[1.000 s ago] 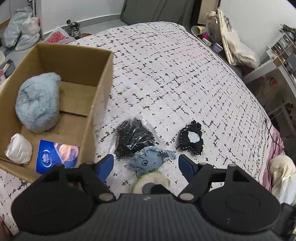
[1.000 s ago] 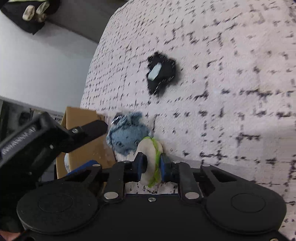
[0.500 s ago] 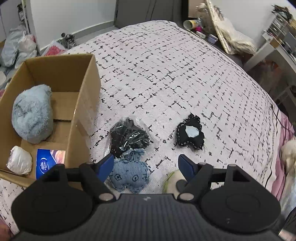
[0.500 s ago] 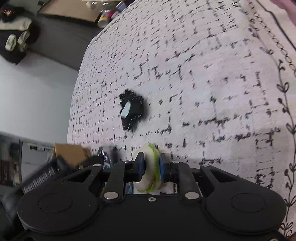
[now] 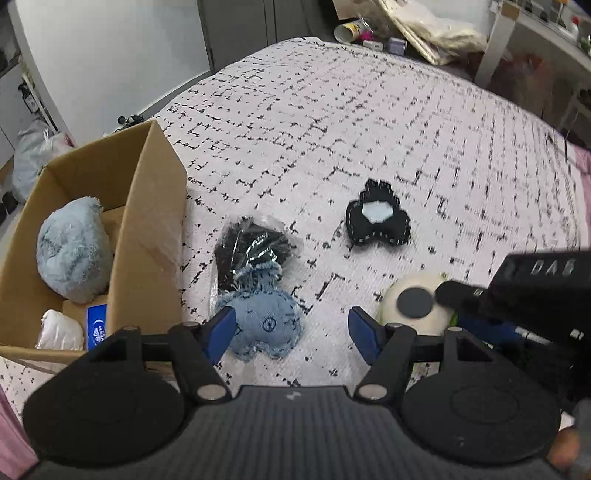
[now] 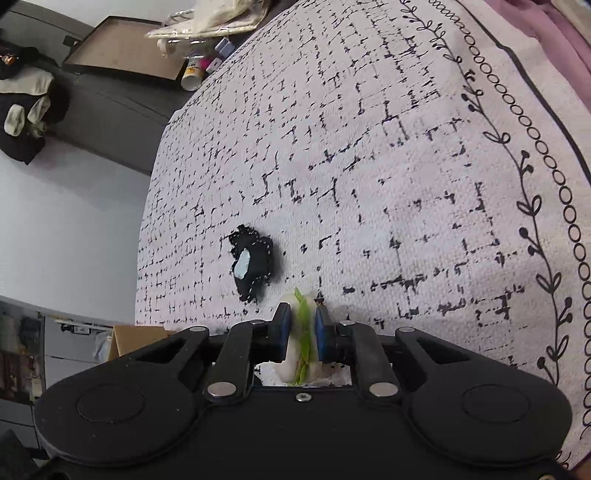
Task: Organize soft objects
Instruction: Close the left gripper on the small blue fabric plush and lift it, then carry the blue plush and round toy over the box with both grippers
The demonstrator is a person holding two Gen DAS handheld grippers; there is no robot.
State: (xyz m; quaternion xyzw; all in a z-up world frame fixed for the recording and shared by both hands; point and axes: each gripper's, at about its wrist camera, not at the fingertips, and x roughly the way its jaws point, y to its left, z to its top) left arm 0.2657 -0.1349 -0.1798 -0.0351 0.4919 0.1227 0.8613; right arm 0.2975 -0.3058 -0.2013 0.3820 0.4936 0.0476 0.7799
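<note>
My right gripper (image 6: 302,328) is shut on a round white plush with a green seam (image 6: 301,345), held just above the bedspread; the plush also shows in the left wrist view (image 5: 417,306). My left gripper (image 5: 291,330) is open and empty, low over a blue denim plush (image 5: 264,325). Behind the denim plush lies a black item in clear plastic (image 5: 253,251). A black plush with a pale patch (image 5: 376,221) lies further right, also in the right wrist view (image 6: 251,264). A cardboard box (image 5: 147,206) at the left holds a fluffy blue plush (image 5: 72,249).
The box also holds a white bundle (image 5: 61,330) and a blue packet (image 5: 96,326). The patterned bedspread (image 5: 351,122) stretches far ahead. Clutter and a paper cup (image 5: 349,31) lie on the floor beyond the bed. White bags (image 5: 33,155) sit behind the box.
My right gripper has carried the white plush to the right, away from the denim plush. My left gripper has shifted so the box and plushes sit more to the right in its view.
</note>
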